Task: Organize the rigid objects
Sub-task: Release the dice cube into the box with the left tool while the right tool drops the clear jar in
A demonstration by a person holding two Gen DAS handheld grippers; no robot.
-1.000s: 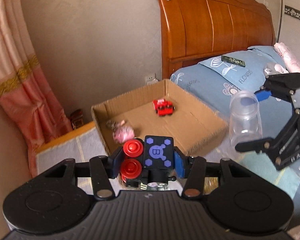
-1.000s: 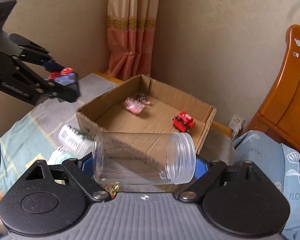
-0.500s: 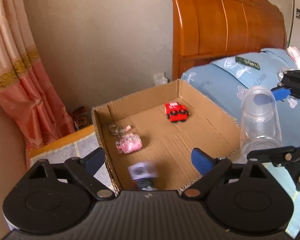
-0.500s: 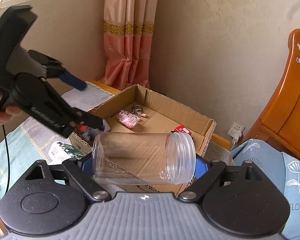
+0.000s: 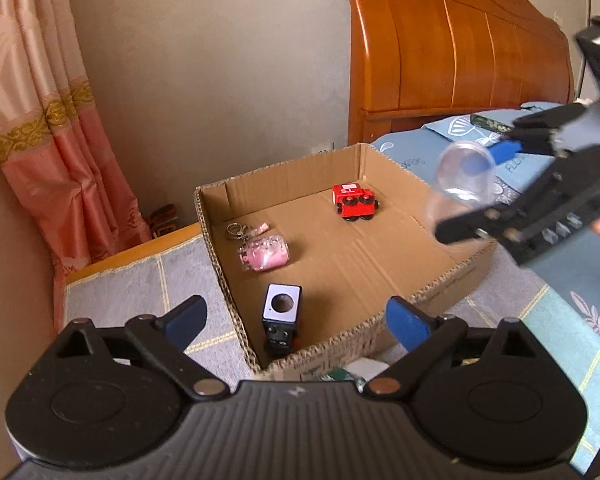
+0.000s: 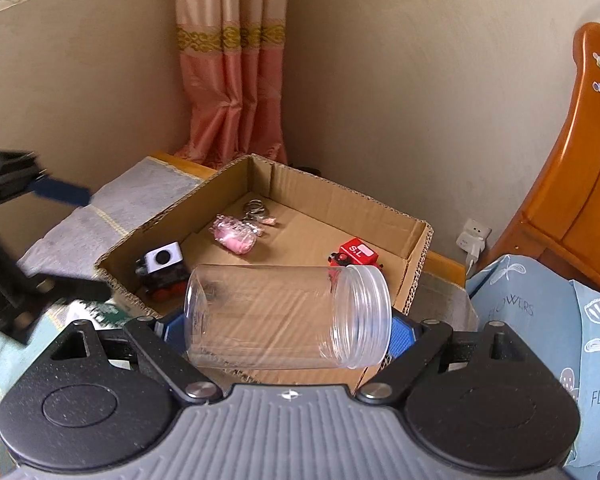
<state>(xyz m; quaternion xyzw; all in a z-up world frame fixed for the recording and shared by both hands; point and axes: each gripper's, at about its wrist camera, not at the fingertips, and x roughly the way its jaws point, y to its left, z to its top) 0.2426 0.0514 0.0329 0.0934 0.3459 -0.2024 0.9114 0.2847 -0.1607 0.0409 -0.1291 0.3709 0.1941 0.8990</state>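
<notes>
Toys sitting in the box, clear jar being held beside it

The left gripper [image 5: 296,322] is opening wide with nothing between its fingers. The black toy [image 5: 282,320] is lying in the cardboard box [image 5: 452,280], near the pink keychain [image 5: 264,254] and the red toy car [image 5: 354,202]. The right gripper [image 6: 286,330] is squeezing the clear jar [image 6: 288,316] sideways, just beside the box.

Toy train [image 5: 353,201] and keychain [image 5: 262,252] in box [image 5: 440,280]
</notes>
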